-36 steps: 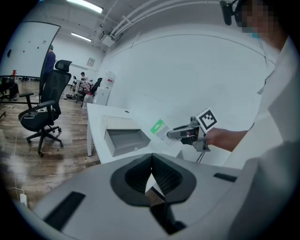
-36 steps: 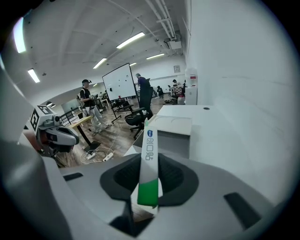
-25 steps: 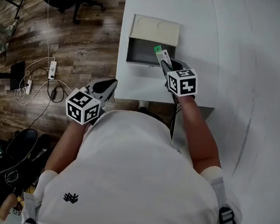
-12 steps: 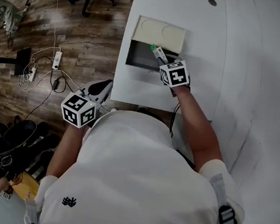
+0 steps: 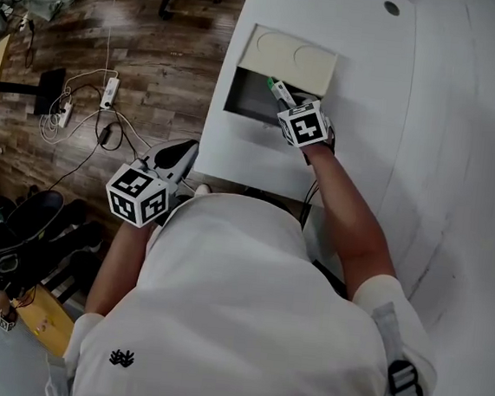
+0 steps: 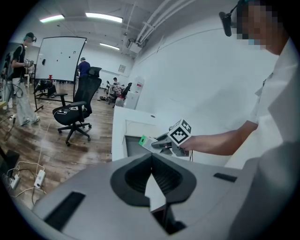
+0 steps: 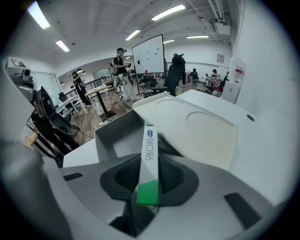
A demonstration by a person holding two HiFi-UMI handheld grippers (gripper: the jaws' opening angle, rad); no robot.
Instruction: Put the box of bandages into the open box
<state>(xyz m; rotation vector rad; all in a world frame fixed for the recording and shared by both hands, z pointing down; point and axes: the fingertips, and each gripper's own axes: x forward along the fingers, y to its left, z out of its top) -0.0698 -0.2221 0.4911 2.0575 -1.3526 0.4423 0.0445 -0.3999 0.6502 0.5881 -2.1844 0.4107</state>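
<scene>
The white counter [image 5: 429,123] fills the right of the head view, beside a wooden floor [image 5: 155,71]. Near the counter's left edge sits the square grey open box [image 5: 249,106], its cream lid [image 5: 292,53] folded back flat on the far side.

The person's bare right arm [image 5: 349,229] reaches forward from the body, nearly straight, across the counter's near edge to the open box. Its wrist is bent so the right tongs [image 5: 284,102] slant down at the grey interior. The left arm stays bent close to the body, holding the left tongs [image 5: 177,156] off the counter's edge, above the floor. Their tips meet, with nothing between them [image 6: 151,164].

The right tongs [image 7: 149,180] stand partly apart, clamped on the long, thin white-and-green box of bandages [image 7: 150,157]. Its long axis lies in line with the tongs, narrow edge up. Its free end [image 5: 275,88] points down and away over the open box's interior, near the lid's hinge side. Whether that end touches the bottom cannot be told.
</scene>
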